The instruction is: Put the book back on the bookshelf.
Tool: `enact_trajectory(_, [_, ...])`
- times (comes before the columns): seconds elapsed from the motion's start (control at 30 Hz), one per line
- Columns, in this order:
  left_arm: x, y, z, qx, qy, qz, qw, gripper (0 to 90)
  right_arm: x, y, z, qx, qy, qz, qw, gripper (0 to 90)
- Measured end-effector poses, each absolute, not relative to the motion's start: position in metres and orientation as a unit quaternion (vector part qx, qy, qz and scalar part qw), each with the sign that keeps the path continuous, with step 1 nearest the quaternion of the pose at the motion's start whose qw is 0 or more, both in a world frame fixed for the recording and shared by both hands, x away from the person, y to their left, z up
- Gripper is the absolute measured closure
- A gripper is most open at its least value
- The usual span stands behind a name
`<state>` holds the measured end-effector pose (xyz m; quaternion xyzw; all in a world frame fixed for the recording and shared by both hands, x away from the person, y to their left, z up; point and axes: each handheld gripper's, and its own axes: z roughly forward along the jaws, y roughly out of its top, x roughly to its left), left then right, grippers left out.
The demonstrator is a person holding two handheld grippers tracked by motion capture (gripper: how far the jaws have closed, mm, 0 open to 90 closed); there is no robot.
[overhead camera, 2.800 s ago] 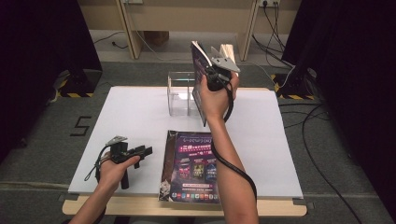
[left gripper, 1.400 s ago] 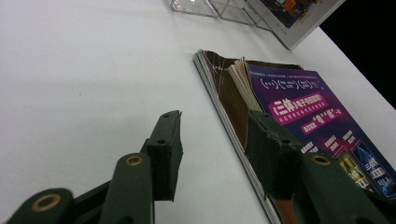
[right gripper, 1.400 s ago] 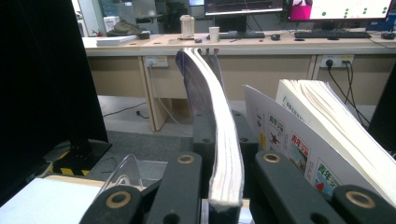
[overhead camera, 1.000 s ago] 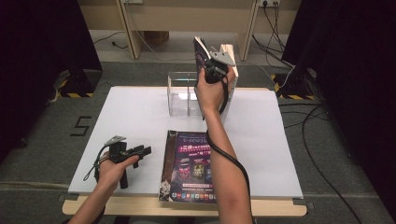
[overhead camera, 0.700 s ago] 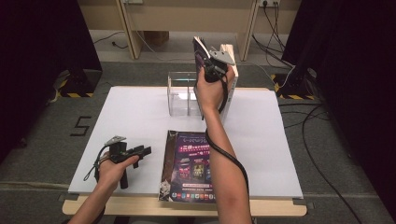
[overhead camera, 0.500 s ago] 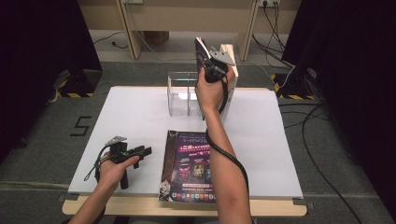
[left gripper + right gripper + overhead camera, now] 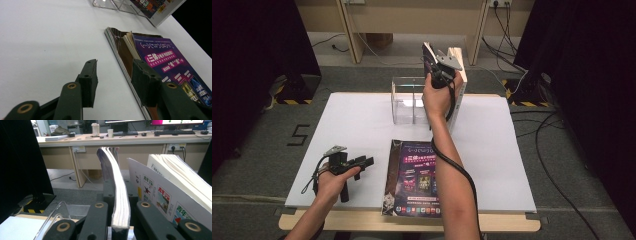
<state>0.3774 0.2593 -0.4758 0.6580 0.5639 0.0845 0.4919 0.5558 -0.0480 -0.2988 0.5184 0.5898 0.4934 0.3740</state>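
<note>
**Magazine held upright over the clear rack**

Upright and edge-on, the held magazine (image 7: 117,195) stood clamped between the jaws of the right gripper (image 7: 439,75), whose pads pressed on both sides of its lower edge while its pages bowed slightly toward the top. Seen from the high view, that magazine (image 7: 428,55) was raised above the far side of the table, just over the clear acrylic rack (image 7: 407,100) and close beside a white-backed magazine (image 7: 458,75) that already leaned in the rack's right part. In the right gripper view the leaning magazine (image 7: 160,195) showed printed panels with green characters on its back cover.

Compared with the frame from nearly three seconds earlier, the right hand and its magazine had shifted a little (a small nudge to the left and toward the far edge, nothing more), and over the final second they barely changed.

Nearer the person, a purple-covered magazine (image 7: 414,175) lay flat on top of another at the front edge of the white table (image 7: 352,125). The left gripper (image 7: 357,162) rested low over the table to the left of that stack, its jaws apart with nothing between them; it stood where it had been in every earlier frame. In the left gripper view the stack (image 7: 160,60) lay just beyond the right-hand jaw.
</note>
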Motion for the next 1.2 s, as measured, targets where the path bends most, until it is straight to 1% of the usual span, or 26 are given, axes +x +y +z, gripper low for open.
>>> enact_trajectory(0.57, [0.378, 0.258, -0.477, 0.661, 0.562, 0.084, 0.491, 55.1, 0.564, -0.051, -0.305, 0.529, 0.587, 0.491, 0.366, 84.4])
enact_trajectory(1.0, [0.378, 0.260, -0.477, 0.658, 0.564, 0.083, 0.492, 55.1, 0.561, -0.053, -0.316, 0.529, 0.575, 0.490, 0.386, 83.9])
enact_trajectory(1.2, [0.378, 0.262, -0.477, 0.657, 0.564, 0.083, 0.493, 55.1, 0.558, -0.059, -0.321, 0.536, 0.572, 0.490, 0.380, 79.4])
